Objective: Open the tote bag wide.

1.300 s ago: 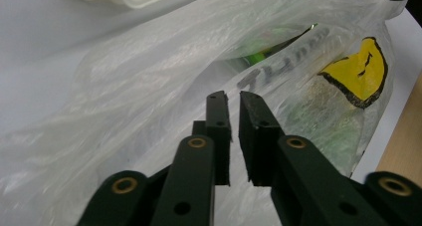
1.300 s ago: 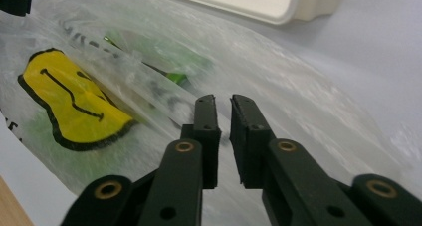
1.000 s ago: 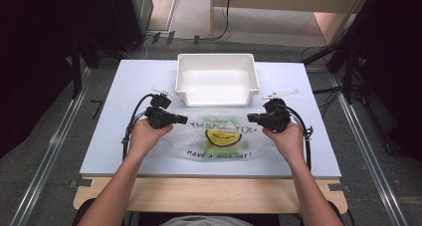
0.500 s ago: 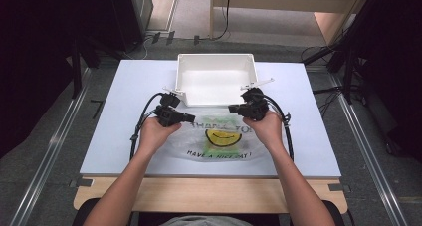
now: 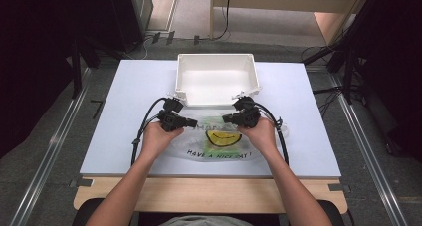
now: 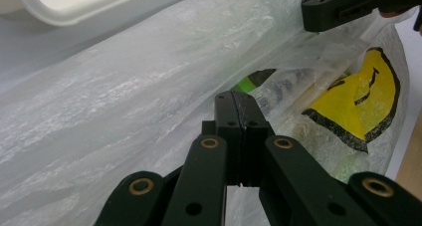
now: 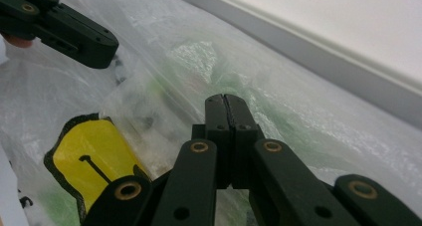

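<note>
Two grippers sit over the clear plastic bag [image 5: 214,139] right now, one from each side. The left gripper [image 5: 190,122] has its jaws pressed flat together with nothing caught between them, tips just above the crinkled film. The right gripper [image 5: 225,119] is the same, jaws closed and empty over the bag. The bag lies flat on the pale table [image 5: 124,116], just in front of the white tray [image 5: 217,79]. It carries a yellow smiley face [image 5: 219,137], and under it black capitals read "HAVE A NICE DAY!". Something green shows through the plastic.
</note>
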Motion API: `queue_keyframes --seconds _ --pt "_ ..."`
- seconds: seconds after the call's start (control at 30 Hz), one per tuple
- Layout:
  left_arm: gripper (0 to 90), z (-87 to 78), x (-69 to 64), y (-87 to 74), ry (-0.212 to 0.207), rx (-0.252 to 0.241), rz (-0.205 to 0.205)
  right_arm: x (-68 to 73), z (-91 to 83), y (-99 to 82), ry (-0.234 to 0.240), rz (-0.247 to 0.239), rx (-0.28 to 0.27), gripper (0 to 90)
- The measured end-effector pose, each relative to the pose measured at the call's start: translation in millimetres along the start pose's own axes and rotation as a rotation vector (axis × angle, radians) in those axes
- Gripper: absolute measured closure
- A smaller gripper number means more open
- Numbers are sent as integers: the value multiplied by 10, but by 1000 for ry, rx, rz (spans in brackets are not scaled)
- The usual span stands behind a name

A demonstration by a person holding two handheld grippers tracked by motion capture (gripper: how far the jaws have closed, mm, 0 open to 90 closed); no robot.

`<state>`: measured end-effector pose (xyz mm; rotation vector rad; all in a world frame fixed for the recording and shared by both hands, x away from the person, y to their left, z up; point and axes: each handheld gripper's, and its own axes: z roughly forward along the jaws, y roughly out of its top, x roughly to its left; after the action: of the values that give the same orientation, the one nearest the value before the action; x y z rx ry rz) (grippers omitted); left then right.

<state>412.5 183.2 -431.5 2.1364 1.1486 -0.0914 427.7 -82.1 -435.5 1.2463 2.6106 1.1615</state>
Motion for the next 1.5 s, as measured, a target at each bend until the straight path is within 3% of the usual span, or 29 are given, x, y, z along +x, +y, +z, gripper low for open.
queue_keyframes --seconds 0.33,0.87,1.23,1.5 --pt "900 67 -80 -99 -13 38 26 47 71 -68 -11 -19 44 900" --pt "900 64 -133 -228 -44 57 17 -156 146 88 -69 -2 19 900" --pt "900 69 -139 -253 -42 53 16 -273 302 199 -71 8 45 900" --pt "900 94 -140 -274 -58 67 13 -357 401 147 -47 34 60 900"
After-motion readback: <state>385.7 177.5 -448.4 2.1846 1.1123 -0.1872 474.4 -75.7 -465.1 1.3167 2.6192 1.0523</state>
